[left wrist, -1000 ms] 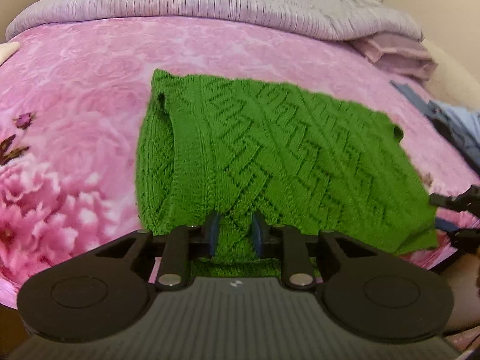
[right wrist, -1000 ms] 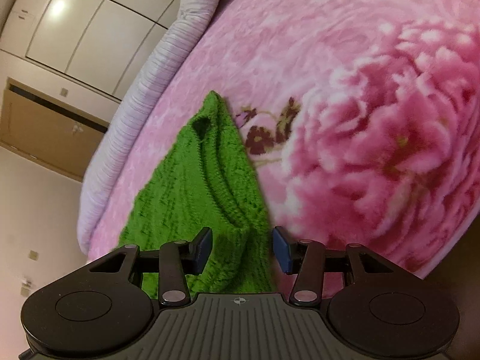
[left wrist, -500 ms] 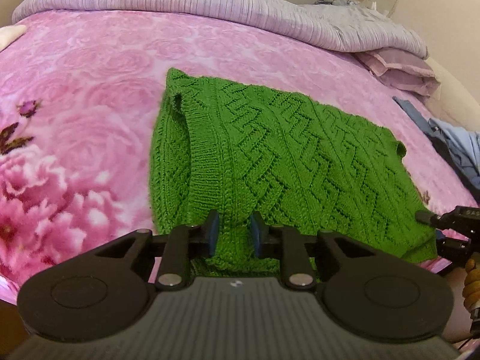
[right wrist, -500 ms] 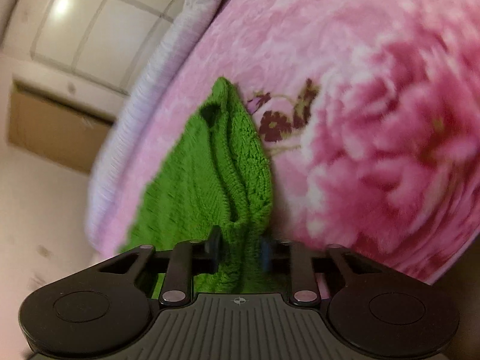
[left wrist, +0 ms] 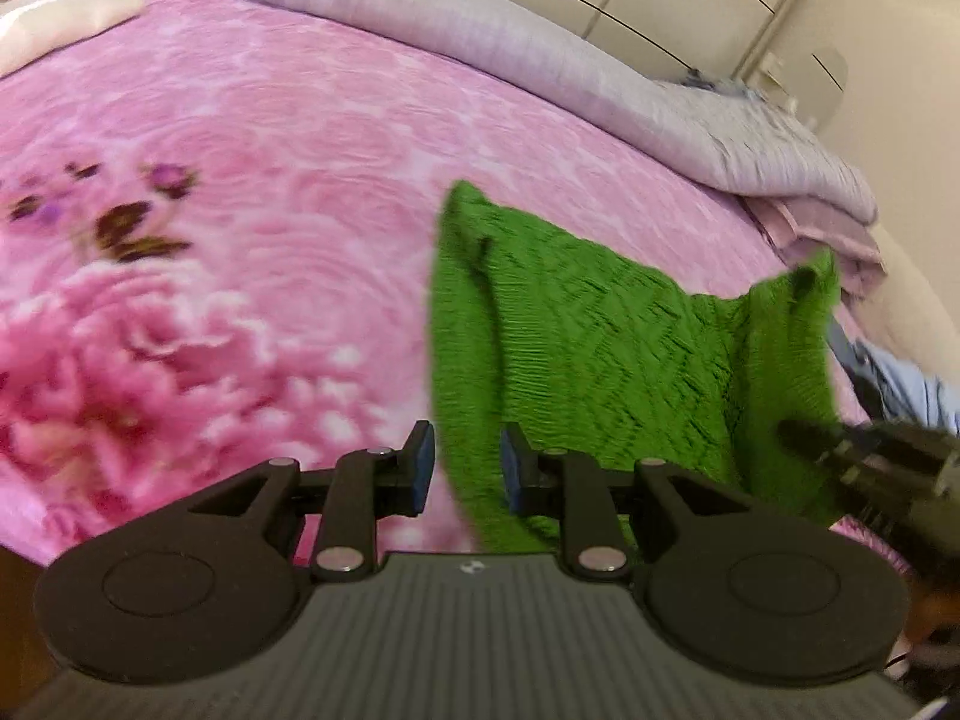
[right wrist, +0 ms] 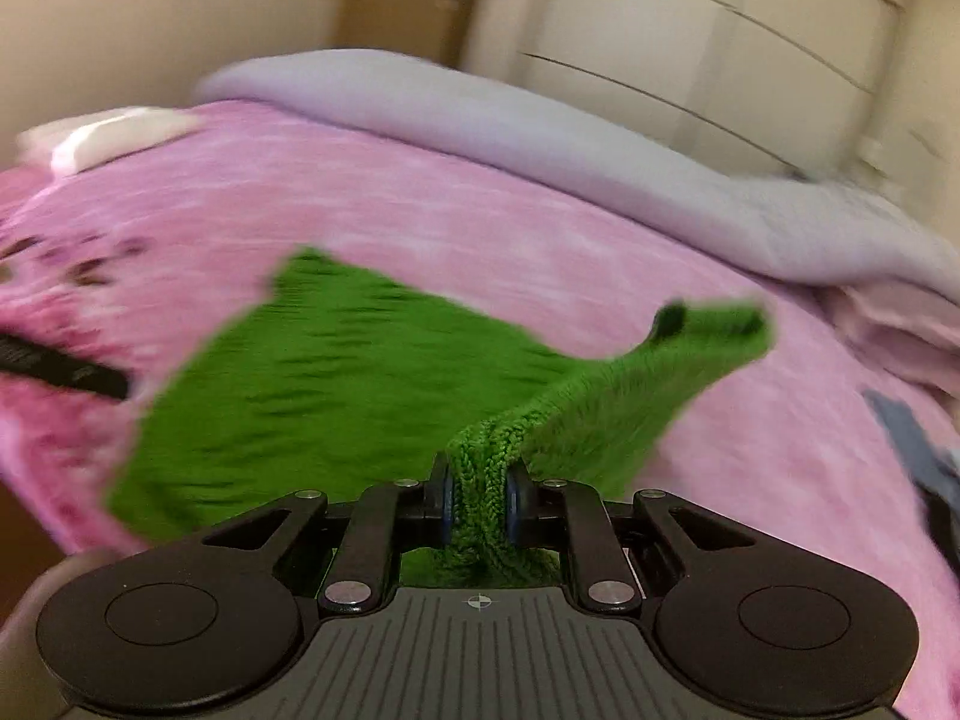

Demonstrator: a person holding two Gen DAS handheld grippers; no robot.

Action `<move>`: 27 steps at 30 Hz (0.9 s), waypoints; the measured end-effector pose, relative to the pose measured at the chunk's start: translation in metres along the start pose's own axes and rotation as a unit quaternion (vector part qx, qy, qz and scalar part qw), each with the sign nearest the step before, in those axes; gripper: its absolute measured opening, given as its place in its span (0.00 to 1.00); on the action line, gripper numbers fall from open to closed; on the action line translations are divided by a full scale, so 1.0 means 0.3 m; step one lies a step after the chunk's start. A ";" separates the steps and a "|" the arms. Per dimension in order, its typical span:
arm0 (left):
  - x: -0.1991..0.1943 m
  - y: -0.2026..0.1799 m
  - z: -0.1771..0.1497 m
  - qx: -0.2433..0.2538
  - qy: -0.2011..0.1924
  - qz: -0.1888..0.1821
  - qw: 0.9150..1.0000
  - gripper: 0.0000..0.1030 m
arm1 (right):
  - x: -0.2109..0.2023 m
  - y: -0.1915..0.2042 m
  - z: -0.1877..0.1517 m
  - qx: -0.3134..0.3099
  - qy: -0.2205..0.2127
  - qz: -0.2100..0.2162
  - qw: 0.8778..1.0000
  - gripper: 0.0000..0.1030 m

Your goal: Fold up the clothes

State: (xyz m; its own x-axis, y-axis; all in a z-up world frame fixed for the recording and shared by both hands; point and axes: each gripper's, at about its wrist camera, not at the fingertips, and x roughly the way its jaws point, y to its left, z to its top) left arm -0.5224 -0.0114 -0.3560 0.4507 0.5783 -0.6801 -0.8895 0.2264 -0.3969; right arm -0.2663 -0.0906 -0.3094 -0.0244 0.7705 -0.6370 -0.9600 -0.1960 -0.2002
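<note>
Sweater (right wrist: 336,372) is lying on the bedspread (left wrist: 240,180), right gripper (right wrist: 478,501) clenching its near hem, lifting that side for folding over; left gripper (left wrist: 462,465) is sitting released beside the sweater's near-left edge.

The green sweater (right wrist: 360,372) is showing a chunky, rough knit, bunching between the matt black plastic fingers (right wrist: 435,498) with their blue pads. Beneath it the pink floral blanket (left wrist: 270,192) is looking plush and soft, while the lilac quilt (left wrist: 480,42) along the bed's far edge is appearing as ribbed cloth.
</note>
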 end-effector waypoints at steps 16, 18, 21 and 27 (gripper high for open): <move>0.035 -0.083 0.067 0.006 0.019 -0.054 0.998 0.20 | 0.023 -0.148 0.053 0.109 -0.016 0.074 0.991 0.47; 0.078 -0.120 0.106 0.018 0.033 -0.065 0.997 0.26 | 0.110 -0.214 0.082 0.114 0.034 0.063 0.991 0.47; 0.150 -0.172 0.169 0.020 0.061 -0.081 0.995 0.28 | 0.241 -0.313 0.126 0.120 0.107 0.047 0.986 0.47; 0.281 -0.232 0.273 0.009 0.084 -0.094 0.992 0.31 | 0.426 -0.466 0.203 0.141 0.189 0.074 0.969 0.47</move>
State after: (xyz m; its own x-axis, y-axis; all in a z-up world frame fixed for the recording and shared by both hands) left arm -0.4286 0.0858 -0.3353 0.6136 0.3852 -0.6893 -0.7890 0.3334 -0.5161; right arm -0.1522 0.0722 -0.3176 -0.1146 0.4587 -0.8812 -0.9932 -0.0718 0.0917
